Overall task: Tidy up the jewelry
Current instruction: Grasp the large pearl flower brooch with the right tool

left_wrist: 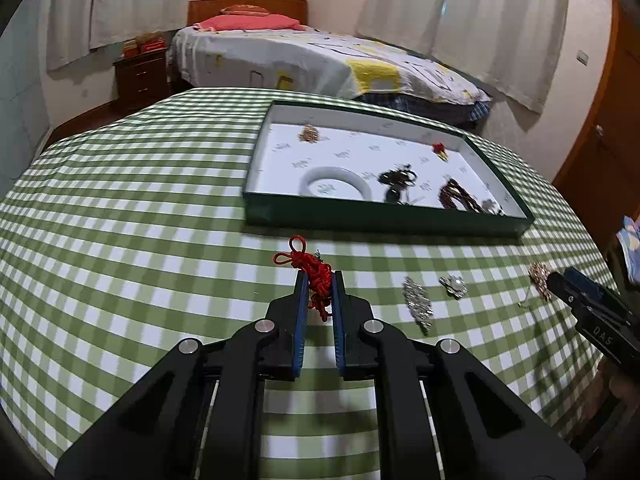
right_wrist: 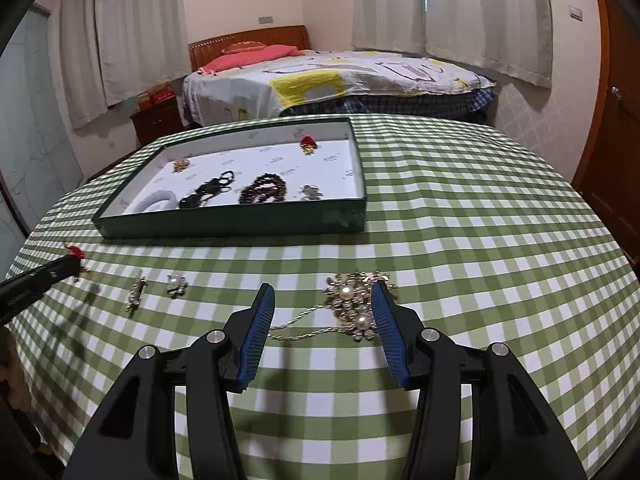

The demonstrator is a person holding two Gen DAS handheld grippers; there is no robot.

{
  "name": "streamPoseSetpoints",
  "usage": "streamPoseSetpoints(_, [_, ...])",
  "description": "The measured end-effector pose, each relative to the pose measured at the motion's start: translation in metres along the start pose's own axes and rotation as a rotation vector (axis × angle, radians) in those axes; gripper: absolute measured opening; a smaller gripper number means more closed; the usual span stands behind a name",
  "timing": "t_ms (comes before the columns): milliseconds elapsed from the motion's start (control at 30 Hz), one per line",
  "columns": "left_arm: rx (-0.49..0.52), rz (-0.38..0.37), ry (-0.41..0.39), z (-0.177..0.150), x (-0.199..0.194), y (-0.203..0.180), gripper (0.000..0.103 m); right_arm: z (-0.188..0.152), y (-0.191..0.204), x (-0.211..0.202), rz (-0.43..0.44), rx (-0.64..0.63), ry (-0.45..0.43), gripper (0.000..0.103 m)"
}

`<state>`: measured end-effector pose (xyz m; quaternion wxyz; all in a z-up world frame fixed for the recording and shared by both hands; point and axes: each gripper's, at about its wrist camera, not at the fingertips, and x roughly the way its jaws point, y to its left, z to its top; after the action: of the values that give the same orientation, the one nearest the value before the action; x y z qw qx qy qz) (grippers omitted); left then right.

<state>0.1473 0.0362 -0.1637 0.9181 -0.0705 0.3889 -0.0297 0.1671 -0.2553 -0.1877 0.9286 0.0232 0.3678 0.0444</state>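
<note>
Left gripper [left_wrist: 320, 280] is clamping a knotted red cord [left_wrist: 316, 274], above the gingham table [left_wrist: 120, 220] near the front edge. Right gripper [right_wrist: 323, 300] is gaping over a pearl necklace [right_wrist: 352, 304]. Shallow green tray [left_wrist: 380, 220] is sitting mid-table.

bed [left_wrist: 320, 60] (red pillow [left_wrist: 248, 23]), curtains [right_wrist: 480, 12], nightstand [left_wrist: 140, 74]

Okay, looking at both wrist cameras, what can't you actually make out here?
- Red knotted cord: its lower end, hidden between the left gripper jaws, left wrist view.
- White bangle: near half hidden by the green tray wall, right wrist view.
- Right gripper: jaws cut off by frame edge, left wrist view.
</note>
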Motion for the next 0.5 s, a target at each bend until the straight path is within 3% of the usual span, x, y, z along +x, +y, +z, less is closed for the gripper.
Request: streamPoseSetpoints(500, [-0.034,0.011,0.005,0.005,0.004,0.014,0.012,0.012,-0.01,0.038,-0.039,0.017,0.143,0.052])
